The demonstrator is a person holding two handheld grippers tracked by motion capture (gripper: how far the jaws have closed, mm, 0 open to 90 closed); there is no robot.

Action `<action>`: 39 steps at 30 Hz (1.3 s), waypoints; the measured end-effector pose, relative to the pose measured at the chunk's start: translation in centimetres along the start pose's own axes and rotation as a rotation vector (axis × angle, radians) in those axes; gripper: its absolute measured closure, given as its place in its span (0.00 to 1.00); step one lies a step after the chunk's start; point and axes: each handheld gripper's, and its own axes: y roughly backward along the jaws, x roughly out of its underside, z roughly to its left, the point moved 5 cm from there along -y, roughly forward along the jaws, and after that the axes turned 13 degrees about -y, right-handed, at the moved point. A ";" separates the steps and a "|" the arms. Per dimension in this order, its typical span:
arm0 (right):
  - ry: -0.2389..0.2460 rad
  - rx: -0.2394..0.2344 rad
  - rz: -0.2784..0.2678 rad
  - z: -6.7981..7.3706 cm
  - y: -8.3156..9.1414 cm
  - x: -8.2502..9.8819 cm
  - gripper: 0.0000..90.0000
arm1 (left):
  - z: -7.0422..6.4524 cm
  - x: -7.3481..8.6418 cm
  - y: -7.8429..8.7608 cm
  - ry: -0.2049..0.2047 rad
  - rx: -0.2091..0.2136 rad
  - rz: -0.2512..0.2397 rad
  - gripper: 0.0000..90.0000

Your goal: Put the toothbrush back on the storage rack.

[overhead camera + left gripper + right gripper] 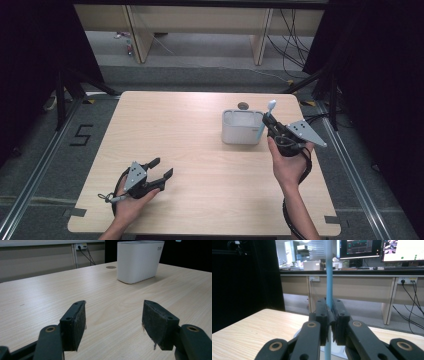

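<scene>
- gripping a light blue toothbrush (263, 123), the right gripper (270, 121) has its jaws pressed together on the handle, just beside the right end of the white holder (241, 131).
- in the high view the toothbrush stands tilted, white head (272, 104) up; its lower end is hidden behind the gripper and the holder's rim, so whether it sits inside a compartment cannot be told.
- in the right gripper view the handle (328, 277) runs upright between the pads; its top is cut off by the frame edge and its bristles are blurred.
- the left gripper (161, 172) rests low over the near left part of the surface (190, 150), jaws spread, nothing between them.
- in the left gripper view the holder (139, 261) stands well apart, its top rim cut off; the small marking on its wall is too small to read.
- compartment dividers in the holder are hard to make out from above.
- both forearms are cut off at the bottom edge of the high view.
</scene>
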 end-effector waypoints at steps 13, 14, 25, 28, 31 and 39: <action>-0.005 0.010 -0.004 -0.4 -0.5 -0.7 0.95 | 0.0 0.0 0.0 -0.001 0.000 0.000 0.39; -0.007 0.007 -0.020 -0.5 -0.7 -0.9 0.95 | 0.0 0.0 0.0 0.004 -0.001 -0.002 0.39; -0.009 0.015 -0.019 -0.5 -1.0 -1.9 0.95 | 0.0 0.0 0.0 -0.001 -0.004 0.003 0.39; -0.009 0.007 -0.022 -0.3 -1.1 -2.1 0.94 | 0.0 0.0 0.0 0.001 -0.001 0.002 0.40; -0.037 0.001 -0.029 -0.3 -1.3 -2.4 0.94 | 0.0 0.0 0.0 0.005 0.001 0.008 0.40; -0.021 0.024 -0.028 -0.5 -1.6 -3.3 0.94 | 0.0 0.0 0.0 0.003 -0.005 0.003 0.40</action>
